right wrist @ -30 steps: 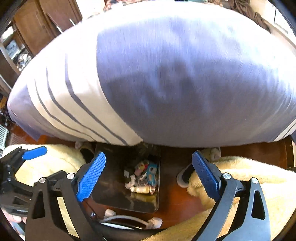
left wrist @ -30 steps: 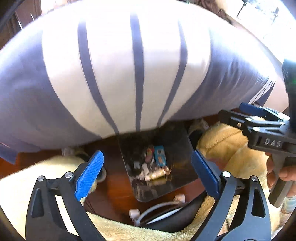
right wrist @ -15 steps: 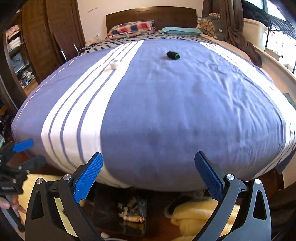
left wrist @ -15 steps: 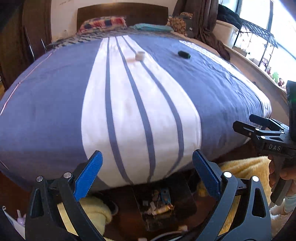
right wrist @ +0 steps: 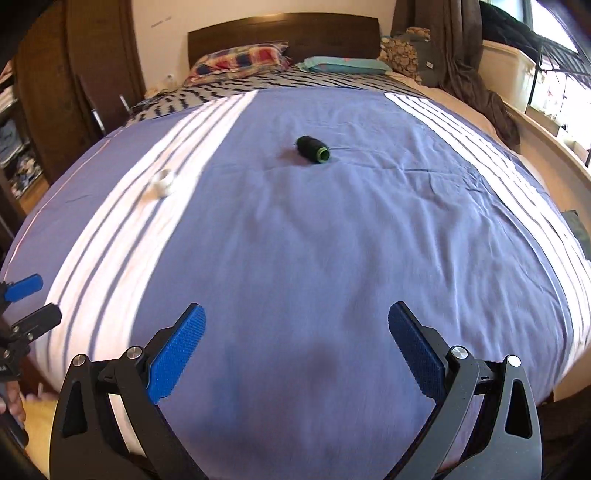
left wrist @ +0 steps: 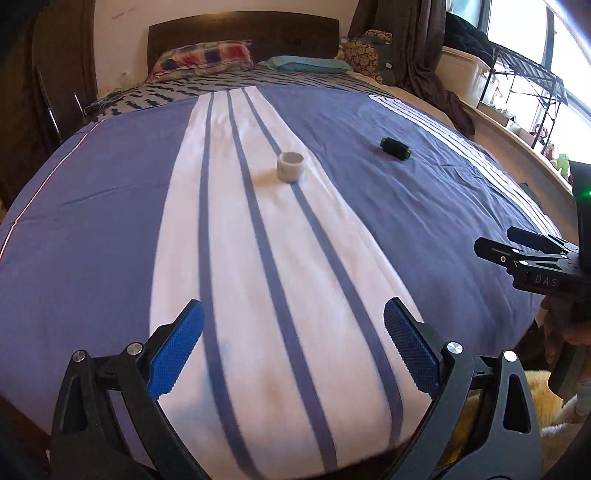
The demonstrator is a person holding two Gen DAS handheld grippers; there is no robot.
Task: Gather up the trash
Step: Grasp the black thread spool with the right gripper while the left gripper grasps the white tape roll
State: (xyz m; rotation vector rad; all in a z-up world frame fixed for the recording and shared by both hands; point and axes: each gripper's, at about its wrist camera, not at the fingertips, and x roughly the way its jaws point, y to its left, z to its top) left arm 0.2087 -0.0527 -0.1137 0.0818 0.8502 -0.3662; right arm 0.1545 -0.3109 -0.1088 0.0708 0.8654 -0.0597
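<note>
Two handheld grippers hover at the foot of a bed, both empty, as a trash pickup gets under way. The left gripper [left wrist: 293, 328], its blue-padded jaws spread wide, points up the white stripe of the blue-and-white duvet [left wrist: 424, 229]; the right gripper [right wrist: 297, 332], jaws equally wide, faces the plain blue middle of the cover.

Farther up the bed lie the two apparent targets. A small white ring-shaped cup or roll [left wrist: 290, 167] stands on the white stripe, roughly ahead of the left gripper. A dark cylinder with a green rim [right wrist: 313, 148], possibly a spool or small bottle, lies on its side on the blue fabric, ahead of the right gripper and well apart from the white item.

The step in hand appears to be the approach: neither piece is yet within reach. The next move likely calls for a long forward reach over the mattress, each gripper lowering to straddle its item before closing.

The duvet between grippers and items is bare, leaving open room. Pillows [right wrist: 240, 59] and a dark headboard [left wrist: 243, 29] bound the far end; a window ledge [right wrist: 554, 147] runs along the right.
</note>
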